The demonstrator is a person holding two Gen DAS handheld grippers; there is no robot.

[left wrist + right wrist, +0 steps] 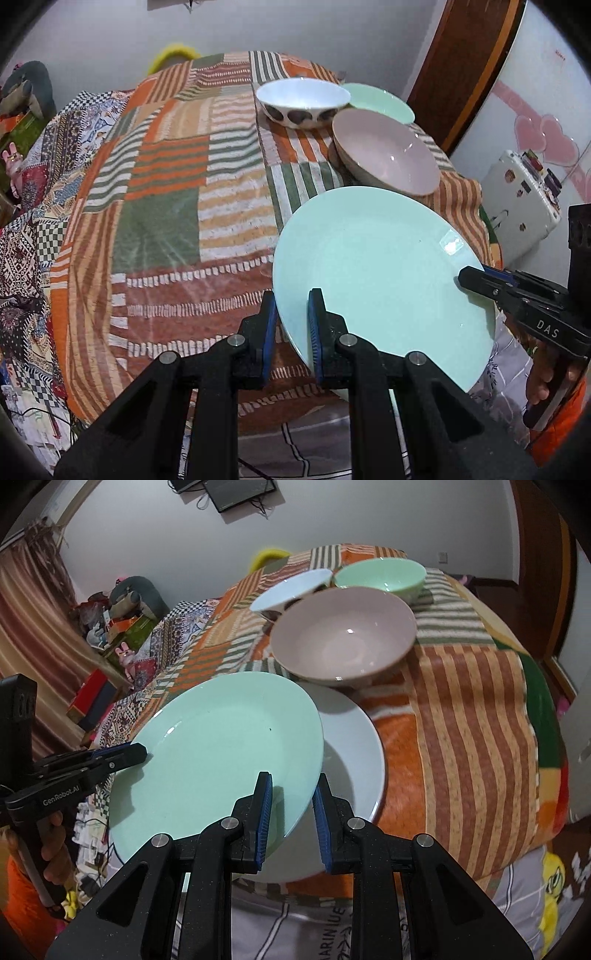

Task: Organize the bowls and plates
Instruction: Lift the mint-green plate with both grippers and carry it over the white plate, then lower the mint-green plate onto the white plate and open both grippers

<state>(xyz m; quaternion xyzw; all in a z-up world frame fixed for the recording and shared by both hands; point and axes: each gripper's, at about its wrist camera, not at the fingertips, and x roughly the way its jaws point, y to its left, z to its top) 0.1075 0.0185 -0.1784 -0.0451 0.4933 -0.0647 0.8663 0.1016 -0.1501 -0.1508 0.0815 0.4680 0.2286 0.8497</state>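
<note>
A mint green plate [384, 273] [218, 753] is held tilted above the patchwork cloth. My left gripper [291, 317] straddles its left rim and my right gripper [293, 794] straddles its right rim; both look shut on the rim. Each gripper also shows in the other's view, the right gripper [476, 280] and the left gripper [136, 755]. Under the green plate lies a white plate [354, 746]. Behind stand a pink bowl [343, 635] [388, 155], a white bowl with dark spots [303, 103] [291, 589] and a mint green bowl [380, 576] [380, 101].
The patchwork cloth [166, 206] covers a raised surface with its wide left part bare. A wooden door [469, 66] and a white appliance [517, 199] stand at the right. Clutter and boxes [110, 627] lie on the floor at the left.
</note>
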